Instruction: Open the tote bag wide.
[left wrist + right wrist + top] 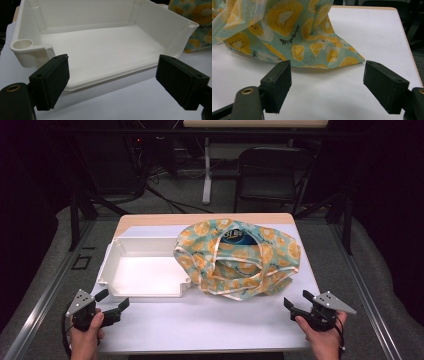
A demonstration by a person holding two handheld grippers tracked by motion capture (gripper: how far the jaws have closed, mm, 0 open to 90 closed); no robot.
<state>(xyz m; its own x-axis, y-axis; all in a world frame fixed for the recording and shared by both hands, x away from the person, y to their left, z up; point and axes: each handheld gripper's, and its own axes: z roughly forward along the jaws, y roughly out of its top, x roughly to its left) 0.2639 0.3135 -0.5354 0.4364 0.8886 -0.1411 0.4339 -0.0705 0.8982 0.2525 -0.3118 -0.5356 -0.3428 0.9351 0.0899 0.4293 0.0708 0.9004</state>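
A teal cloth bag [240, 257] printed with orange slices lies crumpled on the white table [210, 320], its mouth showing a blue packet [236, 236] inside. Left of it sits a shallow white plastic tray [142, 270], nothing in it. My left gripper [114, 302] rests open near the table's front left, just short of the tray's front rim [105, 80]. My right gripper [298, 301] is open at the front right, a little short of the bag's lower corner [352, 60]. Nothing sits between either pair of jaws.
A black folding chair [272, 170] and a white table leg [207, 170] stand beyond the table's far wooden edge [205, 218]. Metal frame rails [45, 290] run along both sides of the table.
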